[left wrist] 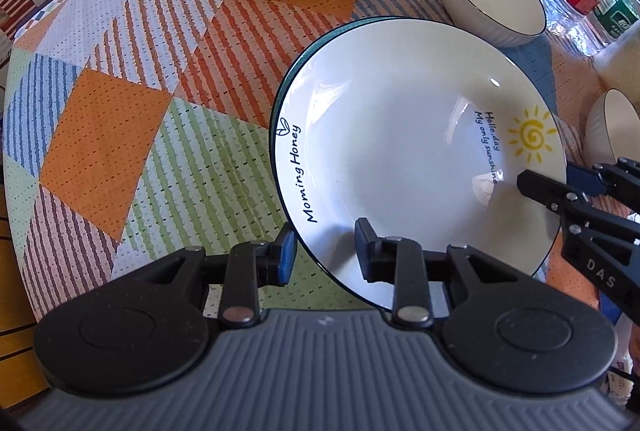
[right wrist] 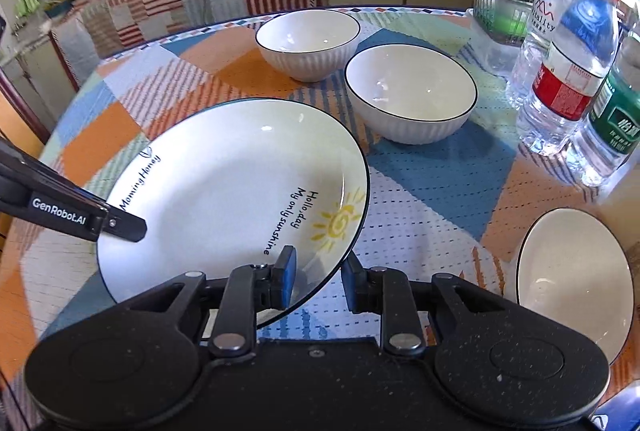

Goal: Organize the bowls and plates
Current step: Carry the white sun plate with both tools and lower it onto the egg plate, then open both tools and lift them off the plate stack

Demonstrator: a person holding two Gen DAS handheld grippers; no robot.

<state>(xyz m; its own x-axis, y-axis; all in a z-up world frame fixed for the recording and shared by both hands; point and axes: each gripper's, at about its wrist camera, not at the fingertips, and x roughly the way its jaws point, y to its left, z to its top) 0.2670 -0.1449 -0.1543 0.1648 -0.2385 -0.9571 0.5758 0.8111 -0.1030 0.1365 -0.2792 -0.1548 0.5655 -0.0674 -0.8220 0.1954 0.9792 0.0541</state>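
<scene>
A white plate (left wrist: 400, 159) (right wrist: 224, 199) with a dark rim, a yellow sun and "Morning Honey" lettering lies on the patchwork tablecloth. A second dark rim shows just under its far edge. My left gripper (left wrist: 326, 253) straddles the near-left rim, jaws apart, with a gap between pads and rim. My right gripper (right wrist: 319, 281) straddles the rim by the sun, and its pads likewise stand off it. Each gripper appears in the other's view, the right gripper (left wrist: 560, 181) and the left gripper (right wrist: 120, 225). Three white ribbed bowls stand around: far bowl (right wrist: 308, 43), middle bowl (right wrist: 412, 99), near-right bowl (right wrist: 572, 283).
Water bottles (right wrist: 572, 71) and a clear plastic basket (right wrist: 500, 7) crowd the table's right side. The round table's edge (right wrist: 120, 51) curves along the far left. A kitchen counter with appliances lies beyond. The bowls also show in the left wrist view, behind the plate.
</scene>
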